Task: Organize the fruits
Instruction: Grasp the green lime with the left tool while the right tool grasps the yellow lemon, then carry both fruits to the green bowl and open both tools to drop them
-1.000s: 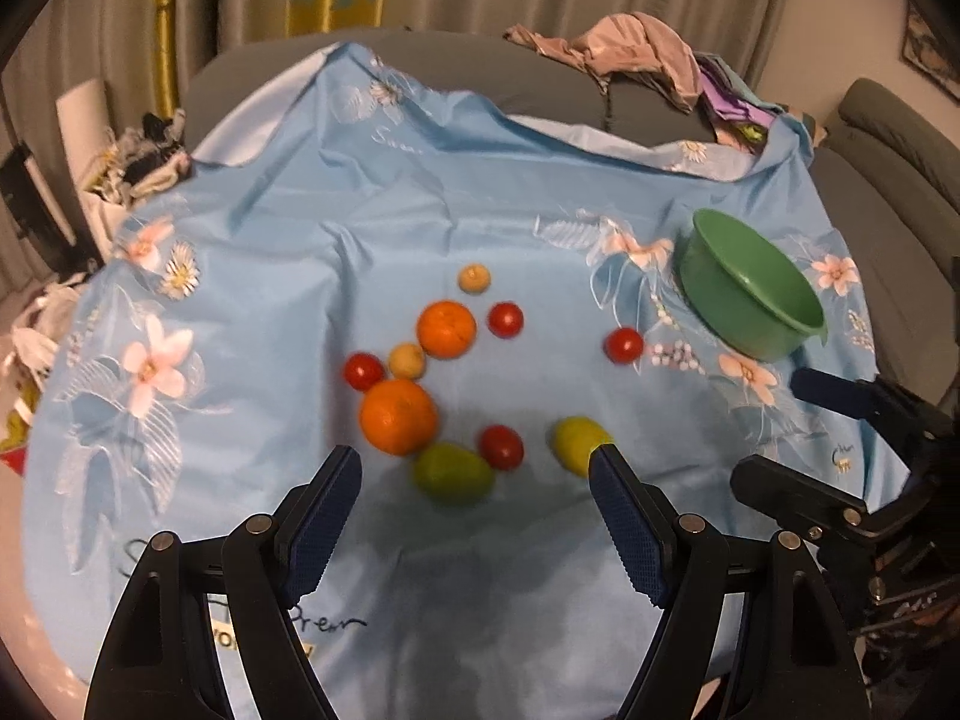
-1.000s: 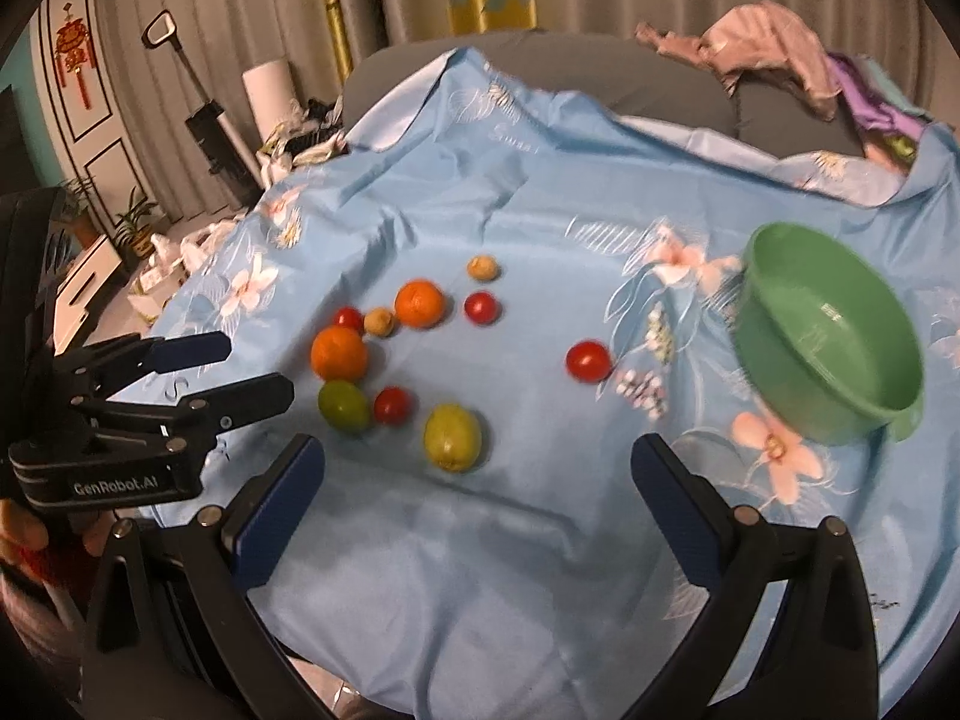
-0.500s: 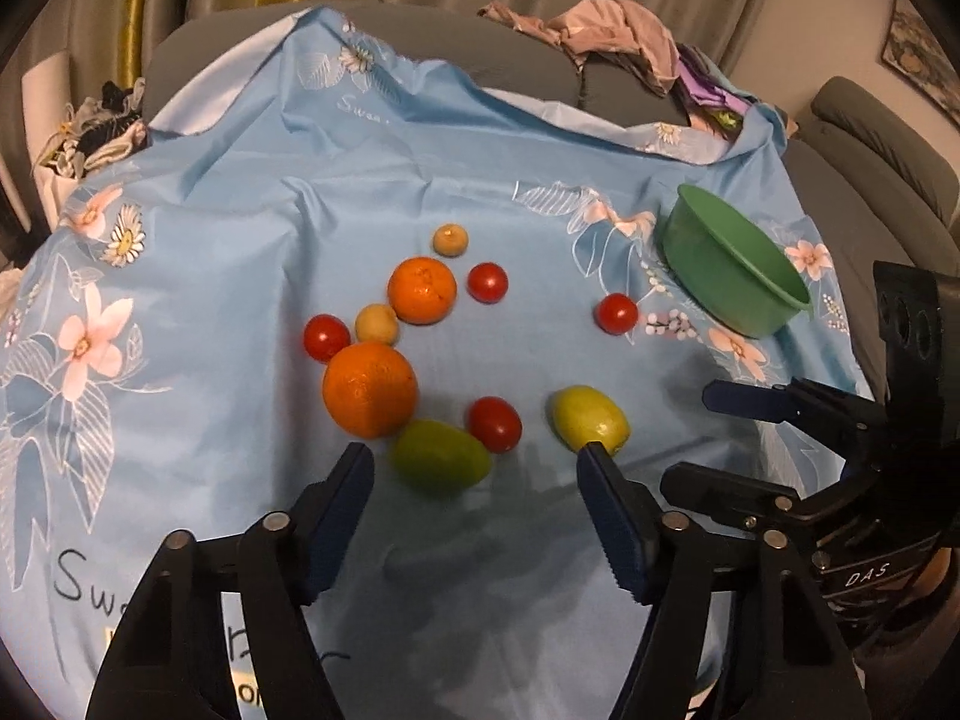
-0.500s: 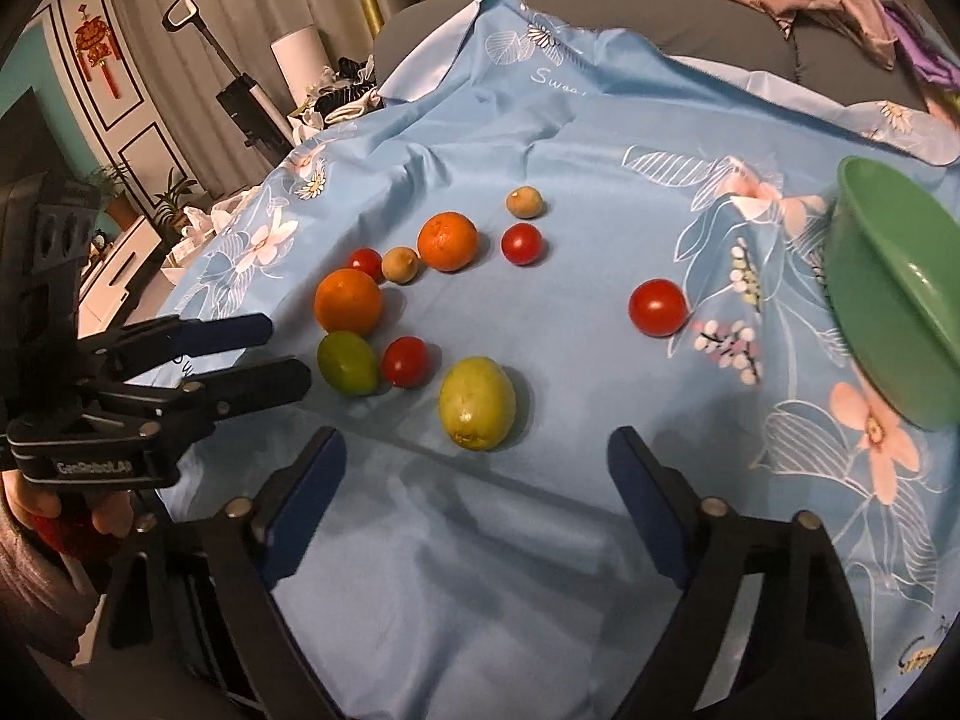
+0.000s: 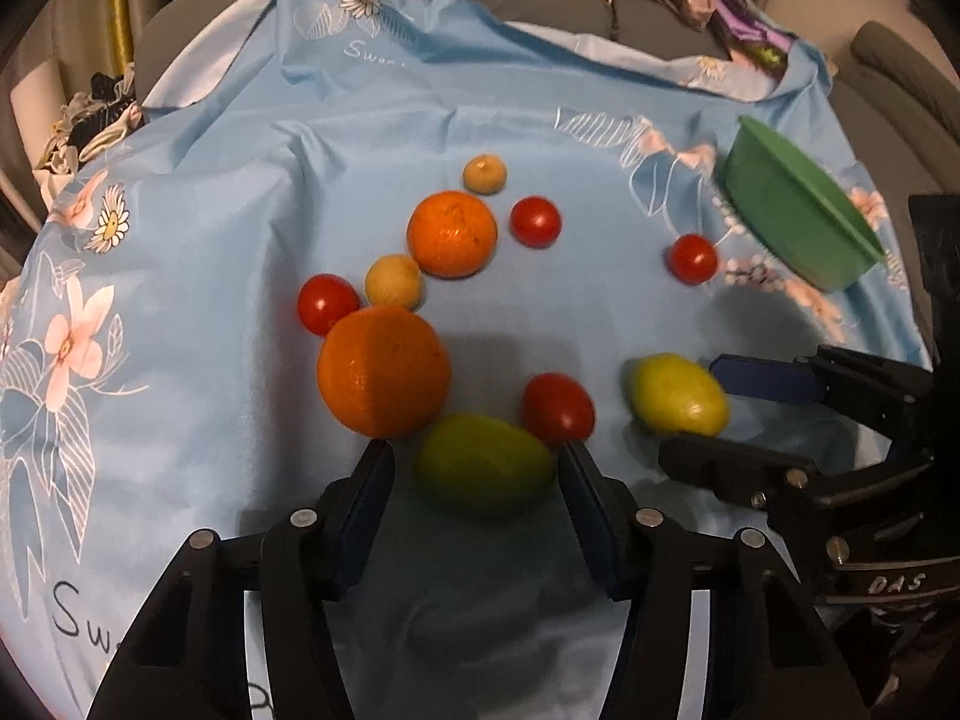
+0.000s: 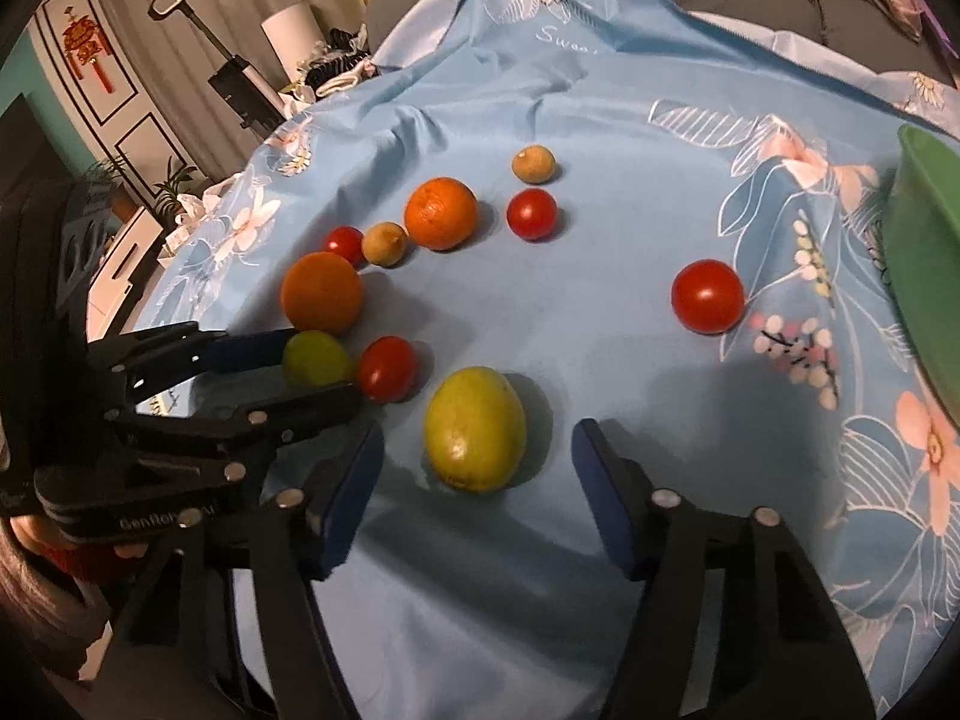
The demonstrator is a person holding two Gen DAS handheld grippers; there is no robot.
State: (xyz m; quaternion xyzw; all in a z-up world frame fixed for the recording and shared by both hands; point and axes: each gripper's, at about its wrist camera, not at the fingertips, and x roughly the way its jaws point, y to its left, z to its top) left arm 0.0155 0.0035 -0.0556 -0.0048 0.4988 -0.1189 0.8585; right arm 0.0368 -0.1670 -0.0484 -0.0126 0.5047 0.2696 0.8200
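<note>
- The left gripper was closing, its blue pads either side of a green lime but not pressing on it; the lime lay with its long axis across the jaws, near the cloth's front edge.
- The right gripper was likewise closing around a yellow-green lemon, pads still apart from the skin; the lemon's long axis ran roughly away from the camera, tilted a little right.
- Both fruits lay on a light blue flowered cloth that carried everything.
- A large orange sat just left of and behind the lime, touching or nearly so; a red tomato lay between lime and lemon.
- Farther back lay a second orange, two small tan fruits and more tomatoes.
- A green bowl stood tilted near the cloth's right edge.
- Script on the cloth read "Swe…" at the back and front left; the right tool body showed "DAS", the left one "GenRob…".
</note>
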